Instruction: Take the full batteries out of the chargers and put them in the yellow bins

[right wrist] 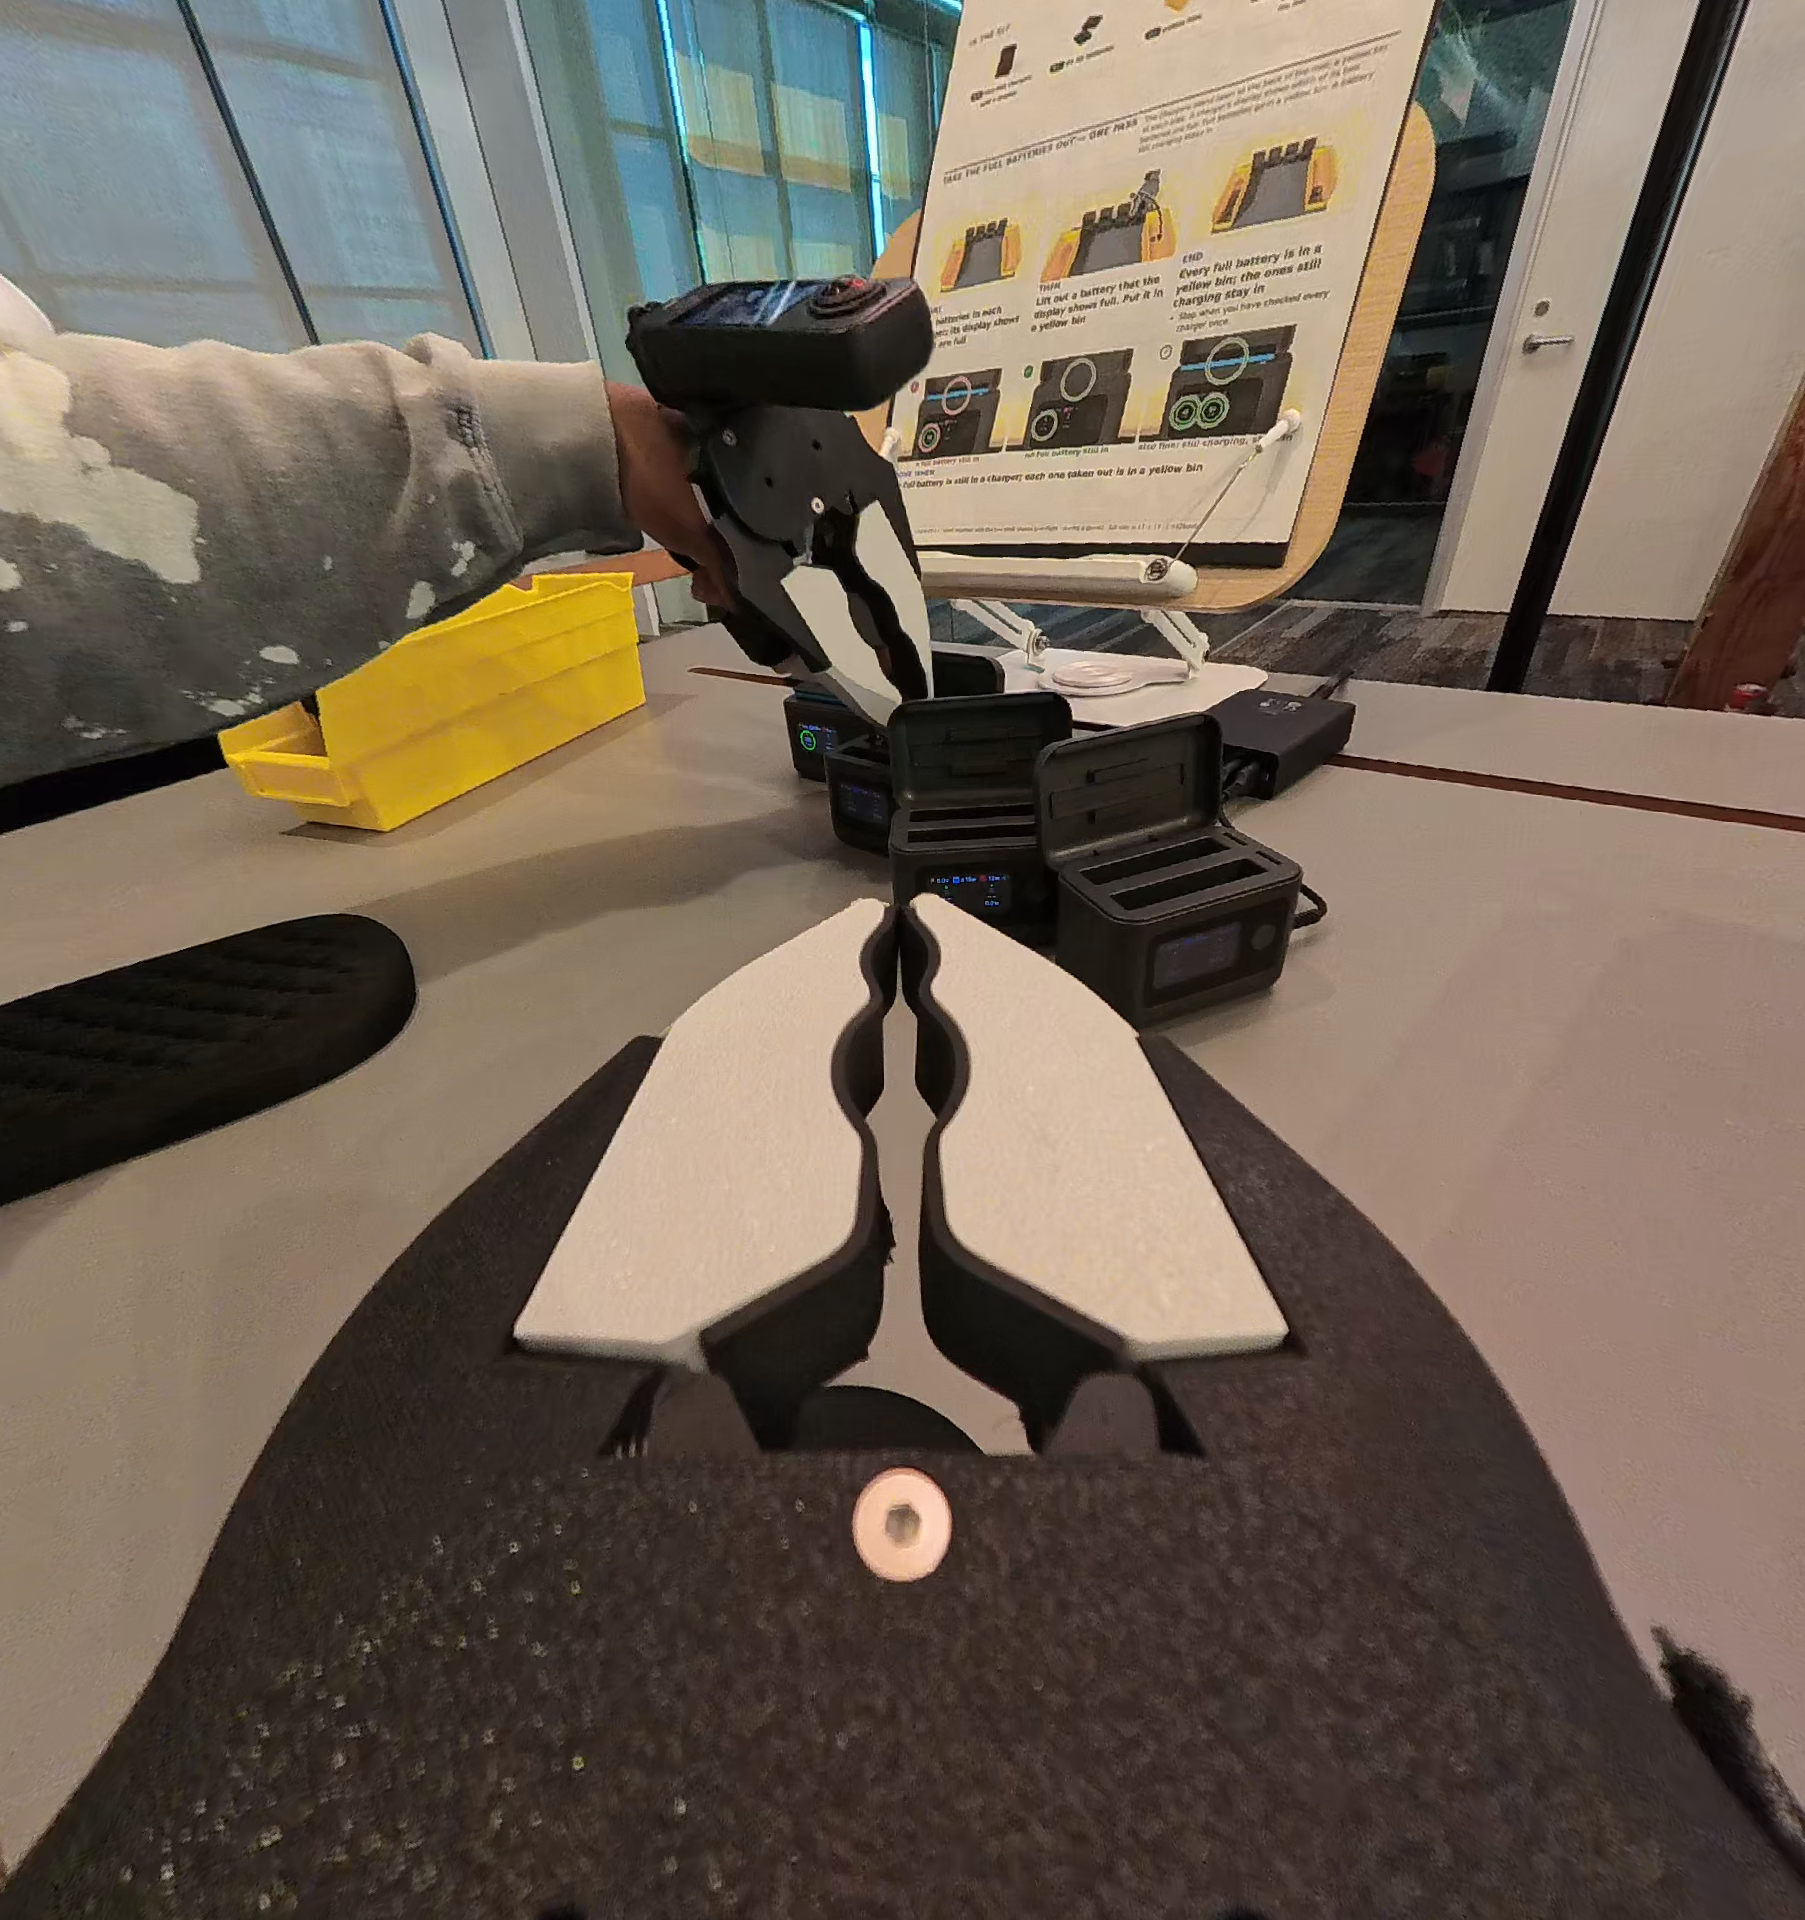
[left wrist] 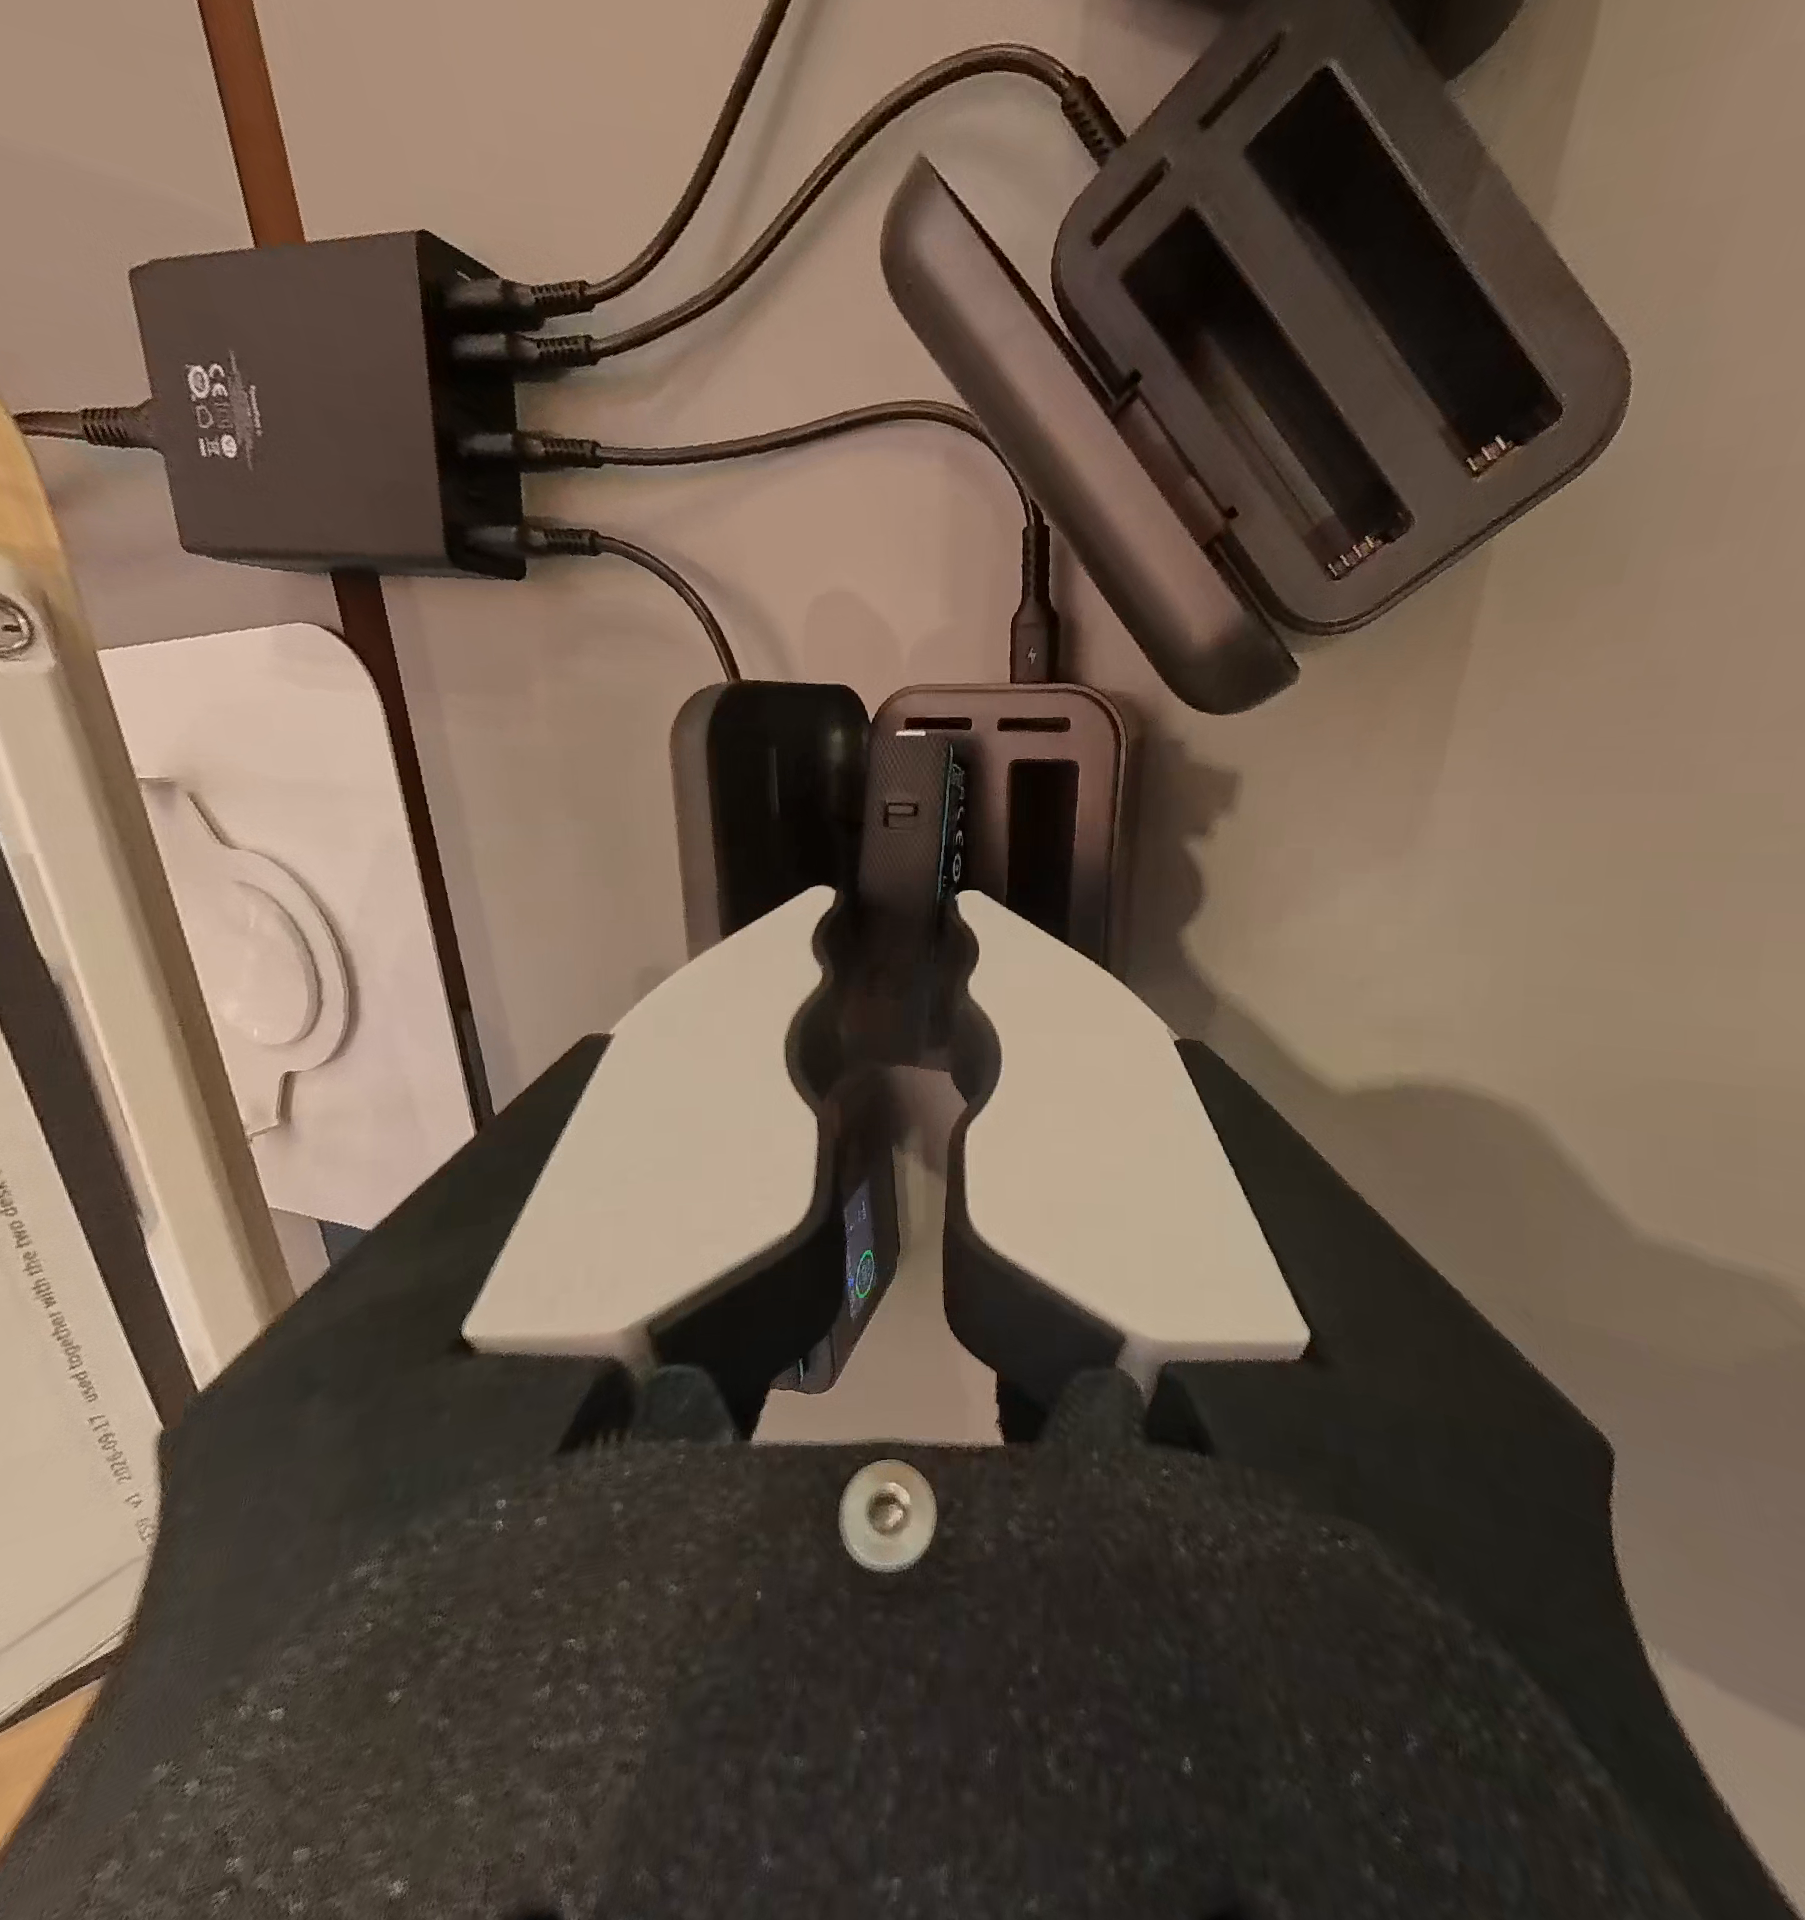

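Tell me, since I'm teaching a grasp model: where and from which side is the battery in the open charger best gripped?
Grip the battery by its two broad flat faces on the end standing out of the charger, coming straight down from above. The slot walls hide everything lower, and the raised lid blocks one side. The left gripper is closed on it that way.

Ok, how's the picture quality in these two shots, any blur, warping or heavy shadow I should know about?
Left wrist view: warm dim light, the left gripper and battery sharp, soft shadows spreading right across the table, frame edges blurred and bent. Right wrist view: cooler daylight from the windows, strong wide-angle curving of the table edges, the sleeve and right gripper fairly sharp.
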`<action>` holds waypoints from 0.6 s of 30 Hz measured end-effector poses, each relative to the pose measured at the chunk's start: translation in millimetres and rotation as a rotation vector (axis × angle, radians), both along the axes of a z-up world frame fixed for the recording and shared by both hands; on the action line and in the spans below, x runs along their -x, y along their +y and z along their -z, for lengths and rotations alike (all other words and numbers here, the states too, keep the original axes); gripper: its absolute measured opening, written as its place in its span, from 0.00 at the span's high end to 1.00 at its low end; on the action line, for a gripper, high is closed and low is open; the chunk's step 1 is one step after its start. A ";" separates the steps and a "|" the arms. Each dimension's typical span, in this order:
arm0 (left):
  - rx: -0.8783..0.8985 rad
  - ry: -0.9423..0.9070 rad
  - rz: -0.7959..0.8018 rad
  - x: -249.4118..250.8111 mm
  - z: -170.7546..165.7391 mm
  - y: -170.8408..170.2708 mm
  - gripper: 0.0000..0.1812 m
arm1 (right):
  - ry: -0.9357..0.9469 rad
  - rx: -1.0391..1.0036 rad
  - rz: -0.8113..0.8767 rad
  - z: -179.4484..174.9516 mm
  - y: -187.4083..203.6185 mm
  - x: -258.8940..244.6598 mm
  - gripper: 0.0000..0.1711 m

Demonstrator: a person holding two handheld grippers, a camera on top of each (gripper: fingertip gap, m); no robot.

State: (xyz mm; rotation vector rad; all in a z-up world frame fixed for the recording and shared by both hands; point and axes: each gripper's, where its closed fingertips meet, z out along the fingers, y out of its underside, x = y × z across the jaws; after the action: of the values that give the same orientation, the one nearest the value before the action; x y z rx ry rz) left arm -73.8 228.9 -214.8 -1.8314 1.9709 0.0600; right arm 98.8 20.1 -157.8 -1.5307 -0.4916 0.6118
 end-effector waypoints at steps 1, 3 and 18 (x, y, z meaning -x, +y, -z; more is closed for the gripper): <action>0.004 -0.005 0.002 0.0 -0.3 -0.5 0.91 | 0.002 0.000 -0.001 -0.2 -0.1 -0.1 1.00; 0.012 -0.029 0.005 -0.2 -0.9 -1.4 0.92 | 0.005 0.002 -0.004 -0.2 0.0 0.0 1.00; 0.091 -0.403 -0.080 -2.9 7.4 -4.7 0.92 | 0.007 0.004 -0.009 0.0 -0.3 0.5 1.00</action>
State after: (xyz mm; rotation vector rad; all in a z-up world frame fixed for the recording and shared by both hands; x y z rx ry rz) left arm -70.8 224.3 -222.2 -1.8078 1.6422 -0.3523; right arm 98.3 19.8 -157.8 -1.5305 -0.4923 0.6254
